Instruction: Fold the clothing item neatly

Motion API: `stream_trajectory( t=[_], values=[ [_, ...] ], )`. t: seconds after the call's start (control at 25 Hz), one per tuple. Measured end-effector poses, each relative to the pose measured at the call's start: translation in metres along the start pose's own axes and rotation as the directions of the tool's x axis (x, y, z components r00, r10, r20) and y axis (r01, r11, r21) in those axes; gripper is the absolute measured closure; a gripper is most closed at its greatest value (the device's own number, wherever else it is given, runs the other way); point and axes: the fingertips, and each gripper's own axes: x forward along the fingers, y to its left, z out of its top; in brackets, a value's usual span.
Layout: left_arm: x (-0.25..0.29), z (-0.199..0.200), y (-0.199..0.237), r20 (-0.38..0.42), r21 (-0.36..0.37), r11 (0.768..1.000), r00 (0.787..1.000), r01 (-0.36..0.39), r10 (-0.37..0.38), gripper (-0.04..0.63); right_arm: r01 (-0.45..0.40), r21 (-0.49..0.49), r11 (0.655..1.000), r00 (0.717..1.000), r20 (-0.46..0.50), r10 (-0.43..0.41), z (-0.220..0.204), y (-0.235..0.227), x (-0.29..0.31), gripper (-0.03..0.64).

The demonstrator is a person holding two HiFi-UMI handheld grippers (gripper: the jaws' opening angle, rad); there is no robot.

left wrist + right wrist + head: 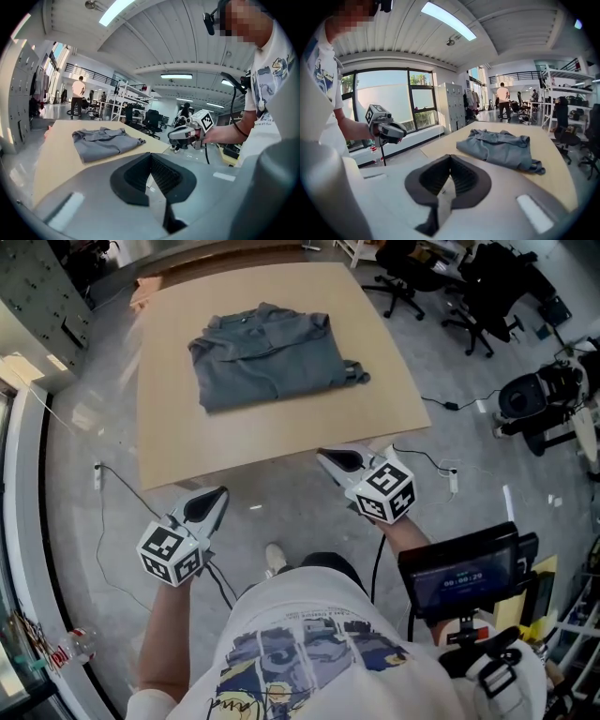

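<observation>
A grey-blue garment [270, 354] lies folded into a rough rectangle on the tan table [281, 427]; it also shows as the garment [105, 143] in the left gripper view and the garment [501, 149] in the right gripper view. Both grippers are off the table, pulled back near the person's body. My left gripper [217, 495] hangs over the floor at the table's near left corner, shut and empty. Just past the table's near edge my right gripper [324, 458] is shut too, with nothing in it. Each one sees the other: right gripper [174, 136], left gripper [401, 133].
Office chairs [412, 273] stand on the grey floor right of the table. Cables [117, 512] trail on the floor near the person's shoe [274, 559]. A screen device [459, 577] hangs at the person's right side. Lockers and a window wall lie to the left.
</observation>
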Motion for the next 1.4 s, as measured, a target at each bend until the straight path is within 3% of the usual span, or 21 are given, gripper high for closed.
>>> stream_trajectory(
  t=[0.48, 0.92, 1.4],
  values=[
    [0.004, 0.000, -0.062, -0.016, 0.003, 1.000, 1.000, 0.009, -0.009, 0.589, -0.065, -0.050, 0.997, 0.998, 0.003, 0.065, -0.009, 0.039, -0.045, 0.614],
    [0.021, 0.006, -0.109, -0.036, 0.012, 1.000, 0.999, 0.020, -0.020, 0.589, -0.086, -0.071, 0.994, 0.996, 0.029, 0.089, -0.014, 0.039, -0.086, 0.614],
    [0.032, 0.005, -0.133, -0.058, 0.030, 0.999, 0.998, 0.021, -0.019, 0.589, -0.090, -0.083, 0.993, 0.994, 0.054, 0.094, -0.020, 0.037, -0.109, 0.614]
  ],
)
